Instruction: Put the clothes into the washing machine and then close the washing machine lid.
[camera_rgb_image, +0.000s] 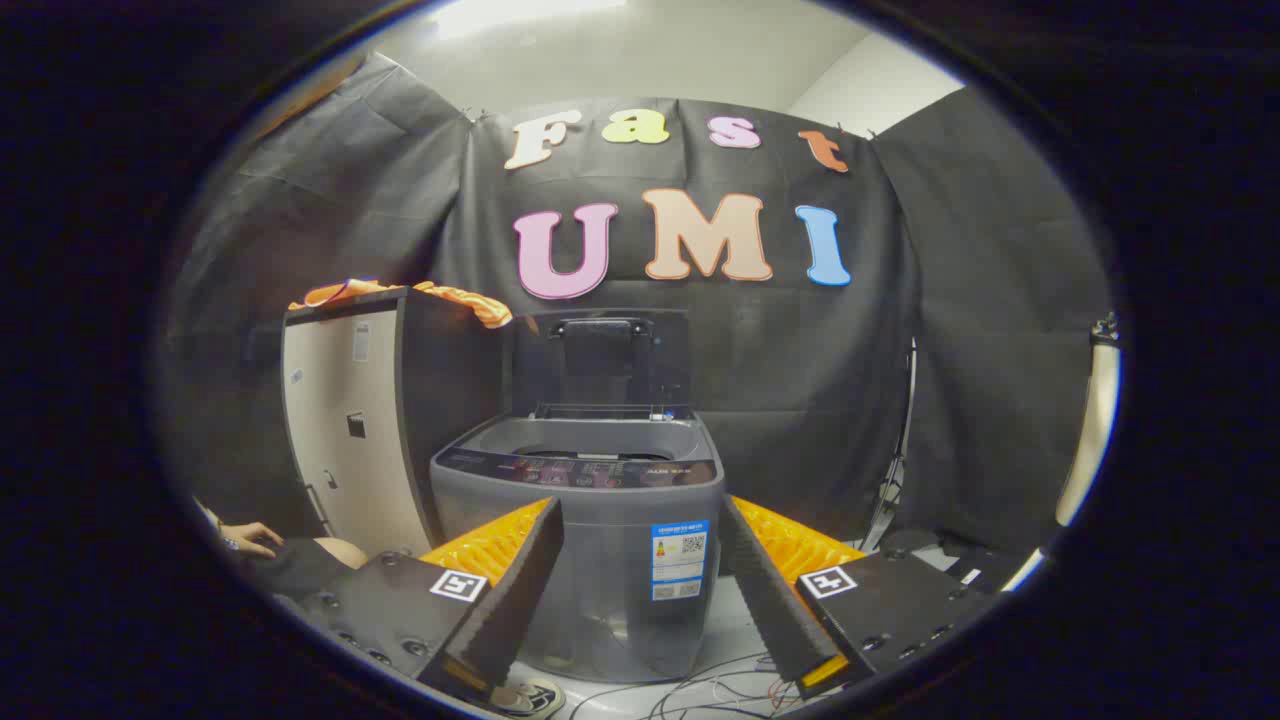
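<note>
Gripper: fingers spread wide apart, holding nothing, aimed level at the front of the washing machine.
Between the fingers: the grey washing machine stands just ahead, its front wall framed by the two fingers.
Lid: already swung up, standing upright at the back of the machine, so the tub mouth is open.
Clothes: orange cloth draped on top of the tall cabinet, beyond the left finger, higher than the machine and off to its left.
Handling: likely light, soft and limp; it should sag and trail once lifted.
Where to grip: probably the bunched fold hanging over the cabinet's near top edge, pinched deep so it does not slip.
Beside the left finger: a person's hand, low down.
Floor: loose cables under the fingers.
</note>
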